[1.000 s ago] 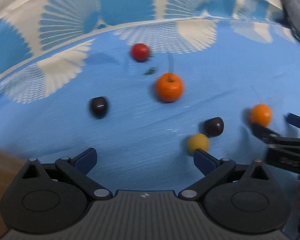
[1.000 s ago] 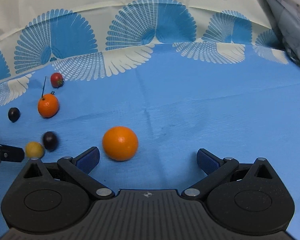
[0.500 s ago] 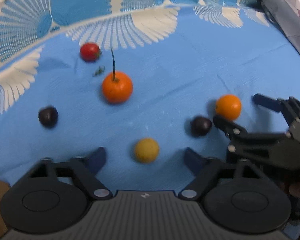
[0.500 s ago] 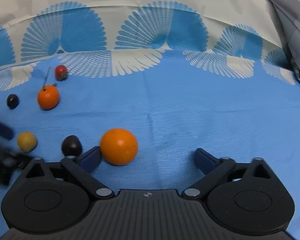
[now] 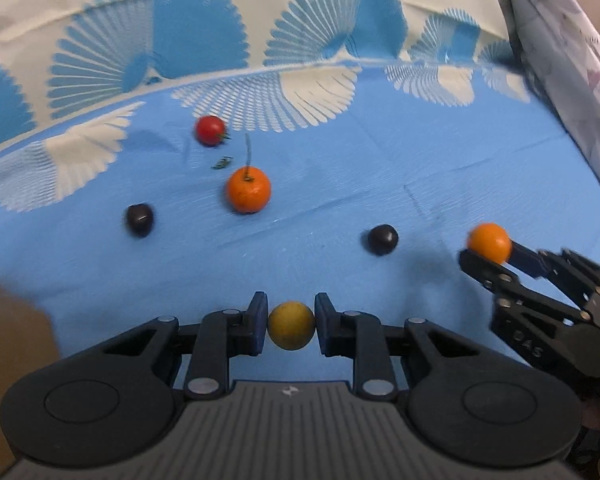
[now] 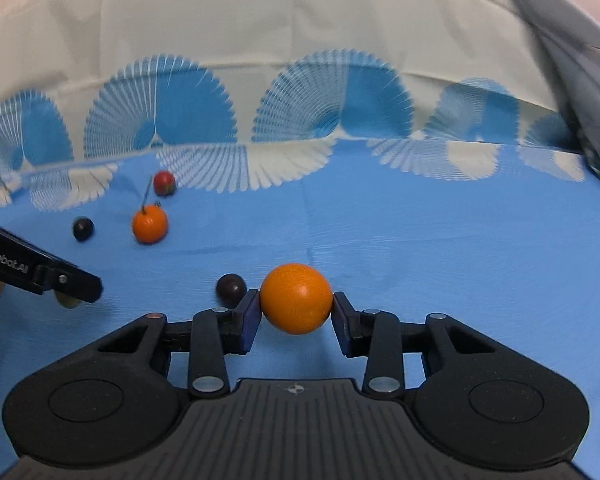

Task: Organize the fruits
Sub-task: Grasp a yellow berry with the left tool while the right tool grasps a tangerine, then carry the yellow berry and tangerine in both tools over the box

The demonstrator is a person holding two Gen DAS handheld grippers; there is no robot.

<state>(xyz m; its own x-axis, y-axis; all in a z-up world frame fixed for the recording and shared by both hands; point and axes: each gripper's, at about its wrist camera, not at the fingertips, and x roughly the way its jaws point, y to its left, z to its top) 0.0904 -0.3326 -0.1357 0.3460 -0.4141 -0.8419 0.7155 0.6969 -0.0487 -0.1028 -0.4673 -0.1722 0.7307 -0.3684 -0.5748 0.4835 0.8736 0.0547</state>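
Observation:
My left gripper (image 5: 291,323) is shut on a small yellow fruit (image 5: 291,330) low over the blue cloth. My right gripper (image 6: 296,309) is shut on a plain orange (image 6: 296,298); it also shows at the right of the left wrist view (image 5: 489,242). On the cloth lie an orange with a stem (image 5: 248,190), a red tomato (image 5: 210,130) behind it, a dark plum (image 5: 139,219) to the left and another dark plum (image 5: 382,239) between the two grippers. The second plum sits just left of my right gripper (image 6: 230,286).
The blue tablecloth (image 5: 420,152) with a white fan pattern covers the table and rises at the back. A patterned fabric (image 5: 560,60) hangs at the right edge. A brown surface (image 5: 8,340) shows at the lower left. A bit of green stem (image 5: 222,162) lies near the tomato.
Both grippers were open and have closed: the left on the yellow fruit, the right on the plain orange. The left gripper moved right to centre on the fruit.

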